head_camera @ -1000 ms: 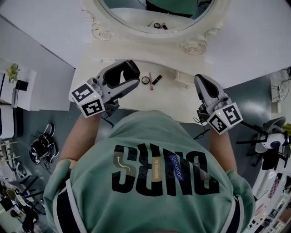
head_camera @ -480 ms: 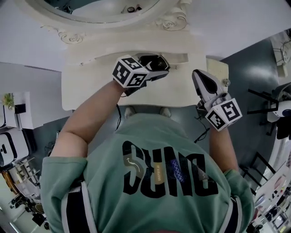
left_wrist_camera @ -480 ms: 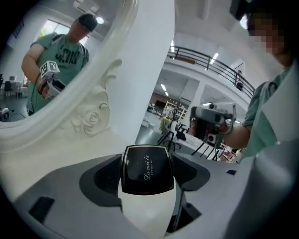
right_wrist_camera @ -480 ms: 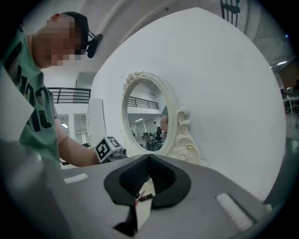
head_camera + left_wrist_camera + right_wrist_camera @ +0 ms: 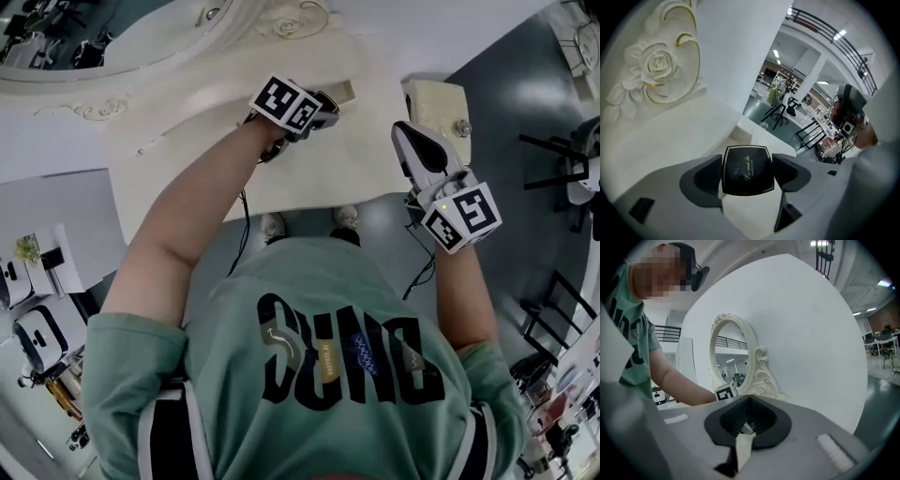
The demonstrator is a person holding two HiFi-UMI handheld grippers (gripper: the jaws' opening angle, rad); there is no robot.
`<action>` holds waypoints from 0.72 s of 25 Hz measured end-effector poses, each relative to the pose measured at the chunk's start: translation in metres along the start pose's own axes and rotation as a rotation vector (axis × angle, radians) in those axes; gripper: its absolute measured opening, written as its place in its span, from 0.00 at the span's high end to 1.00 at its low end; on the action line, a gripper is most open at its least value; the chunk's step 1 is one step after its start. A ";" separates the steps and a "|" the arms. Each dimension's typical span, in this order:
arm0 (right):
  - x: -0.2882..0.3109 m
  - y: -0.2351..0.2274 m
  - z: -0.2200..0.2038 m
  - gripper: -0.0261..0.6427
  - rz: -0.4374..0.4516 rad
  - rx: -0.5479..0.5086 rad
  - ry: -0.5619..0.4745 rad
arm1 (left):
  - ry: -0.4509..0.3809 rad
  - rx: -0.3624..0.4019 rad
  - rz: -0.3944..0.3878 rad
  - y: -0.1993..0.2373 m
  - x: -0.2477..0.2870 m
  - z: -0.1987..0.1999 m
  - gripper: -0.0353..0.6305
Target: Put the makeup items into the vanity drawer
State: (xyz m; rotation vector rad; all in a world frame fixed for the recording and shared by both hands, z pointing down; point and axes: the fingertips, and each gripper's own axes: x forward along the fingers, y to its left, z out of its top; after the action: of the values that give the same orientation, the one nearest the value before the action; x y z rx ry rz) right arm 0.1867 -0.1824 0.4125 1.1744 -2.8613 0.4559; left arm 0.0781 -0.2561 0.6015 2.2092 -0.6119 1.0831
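A black square compact (image 5: pixel 746 161) with gold script on its lid sits between the jaws of my left gripper (image 5: pixel 748 172), which is shut on it. In the head view that left gripper (image 5: pixel 323 101) reaches over the back right part of the cream vanity top (image 5: pixel 187 150), next to a small raised box (image 5: pixel 343 91); the compact is hidden under it there. My right gripper (image 5: pixel 410 139) hangs past the vanity's right front corner. Its jaws are shut with nothing between them in the right gripper view (image 5: pixel 749 423).
An oval mirror in a carved cream frame (image 5: pixel 300 19) stands behind the vanity top. A cream piece with a metal knob (image 5: pixel 461 127) sits at the vanity's right end. Black stands (image 5: pixel 572 169) crowd the grey floor on the right; the person's shoes (image 5: pixel 345 217) show below the front edge.
My left gripper was open at the vanity's front left; it has moved to the back right and is shut on the compact. The head view has swung. The right gripper has barely moved.
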 end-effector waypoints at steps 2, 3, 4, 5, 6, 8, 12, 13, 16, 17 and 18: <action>0.004 -0.007 -0.001 0.95 0.000 -0.008 0.000 | 0.018 -0.055 -0.004 0.005 0.007 0.001 0.44; 0.007 -0.010 -0.001 0.95 0.001 -0.010 0.000 | 0.028 -0.077 -0.005 0.007 0.010 0.002 0.44; 0.010 -0.013 -0.001 0.95 0.002 -0.011 0.000 | 0.039 -0.095 -0.006 0.008 0.012 0.002 0.44; 0.013 -0.015 0.000 0.95 0.003 -0.012 0.000 | 0.050 -0.111 -0.006 0.009 0.013 0.002 0.44; 0.015 -0.016 0.000 0.95 0.005 -0.015 -0.002 | 0.062 -0.127 -0.006 0.011 0.015 0.002 0.44; 0.021 -0.017 0.002 0.95 0.009 -0.018 -0.007 | 0.085 -0.162 -0.011 0.013 0.017 0.000 0.44; 0.030 -0.015 0.002 0.95 0.019 -0.016 -0.011 | 0.132 -0.255 -0.017 0.017 0.021 -0.004 0.44; 0.031 -0.014 0.002 0.95 0.021 -0.015 -0.009 | 0.137 -0.281 -0.018 0.018 0.022 -0.004 0.44; 0.032 -0.010 0.001 0.95 0.031 -0.022 -0.003 | 0.127 -0.363 -0.024 0.019 0.023 -0.003 0.44; 0.032 -0.009 0.001 0.95 0.032 -0.023 -0.001 | 0.117 -0.387 -0.023 0.019 0.023 -0.002 0.44; 0.032 -0.009 0.000 0.95 0.033 -0.023 0.001 | 0.105 -0.410 -0.021 0.021 0.023 -0.002 0.44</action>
State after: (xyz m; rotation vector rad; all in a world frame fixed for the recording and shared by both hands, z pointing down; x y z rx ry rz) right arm 0.1698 -0.2107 0.4184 1.1251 -2.8809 0.4227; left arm 0.0773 -0.2726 0.6280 1.7916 -0.6937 0.9576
